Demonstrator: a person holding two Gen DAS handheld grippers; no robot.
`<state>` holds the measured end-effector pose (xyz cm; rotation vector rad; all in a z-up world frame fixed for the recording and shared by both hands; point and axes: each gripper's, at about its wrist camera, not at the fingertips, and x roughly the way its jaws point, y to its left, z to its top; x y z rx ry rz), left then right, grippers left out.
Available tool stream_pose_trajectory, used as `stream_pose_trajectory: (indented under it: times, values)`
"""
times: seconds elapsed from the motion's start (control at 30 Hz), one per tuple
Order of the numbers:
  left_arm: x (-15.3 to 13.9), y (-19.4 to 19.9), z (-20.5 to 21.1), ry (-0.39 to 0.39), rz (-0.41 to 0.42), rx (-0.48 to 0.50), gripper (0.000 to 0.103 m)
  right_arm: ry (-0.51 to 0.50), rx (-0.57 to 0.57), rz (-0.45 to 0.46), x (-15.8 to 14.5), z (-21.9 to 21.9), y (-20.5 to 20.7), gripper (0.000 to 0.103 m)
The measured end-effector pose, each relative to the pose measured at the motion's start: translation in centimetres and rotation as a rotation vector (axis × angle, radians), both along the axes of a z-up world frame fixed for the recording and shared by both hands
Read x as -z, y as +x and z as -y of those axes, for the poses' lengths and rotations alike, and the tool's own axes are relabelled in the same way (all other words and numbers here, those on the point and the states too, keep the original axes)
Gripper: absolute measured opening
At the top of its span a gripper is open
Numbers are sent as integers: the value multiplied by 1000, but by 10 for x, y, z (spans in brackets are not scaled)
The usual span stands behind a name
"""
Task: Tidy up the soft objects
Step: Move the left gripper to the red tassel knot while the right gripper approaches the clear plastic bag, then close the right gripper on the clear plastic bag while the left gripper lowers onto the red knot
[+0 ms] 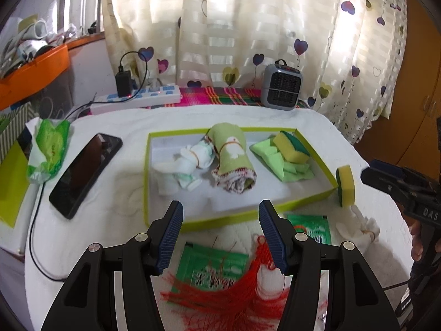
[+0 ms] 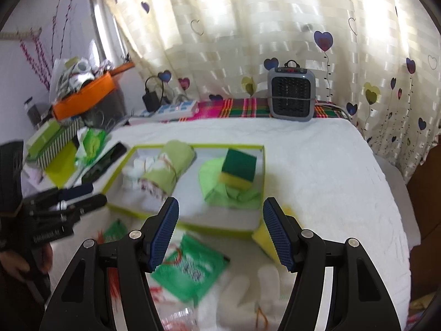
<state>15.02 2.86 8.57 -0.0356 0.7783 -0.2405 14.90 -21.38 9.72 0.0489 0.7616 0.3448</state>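
Stock check, soft objects. Lime-edged tray (image 1: 311,153), centre of the left view, already holds: white socks bundle (image 1: 184,167), rolled green towel (image 1: 233,160) banded with elastic, folded green cloth (image 1: 275,155) with a yellow-green sponge (image 1: 293,146) on top.

Outstanding, lying on the white-covered worktop (image 1: 275,115) outside the tray: second sponge (image 1: 346,184) standing on edge against the tray's right wall; small white banded bundle (image 1: 358,227) just below it; red tassel (image 1: 248,289) and two green sachets (image 1: 215,267) at lower centre.

My left gripper (image 1: 220,234) is released, nothing between its pads, hanging over the tassel. My right gripper (image 2: 220,231) likewise stands wide and bare above a sachet and the white bundle.

Judgement: roughly half done; four or five pieces left to bring in.

Not mine to sort: phone (image 1: 85,171), power strip (image 1: 143,99), small heater (image 1: 281,88).
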Motion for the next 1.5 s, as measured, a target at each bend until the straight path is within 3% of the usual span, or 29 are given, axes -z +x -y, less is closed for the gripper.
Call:
stream_pose_trajectory:
  times: [0.73,1.27,1.5]
  values:
    - [20,-51,-2,-34,-28,21,57,-39,-187,-85,45,-21,-90,64]
    - [27,-59,-2,-41,-46,28,57,-63,-211,-145,81,-47,-98,65]
    - [31,-54,0,-28,-59,35,57,-100,-206,-137,87,-54,-100,71]
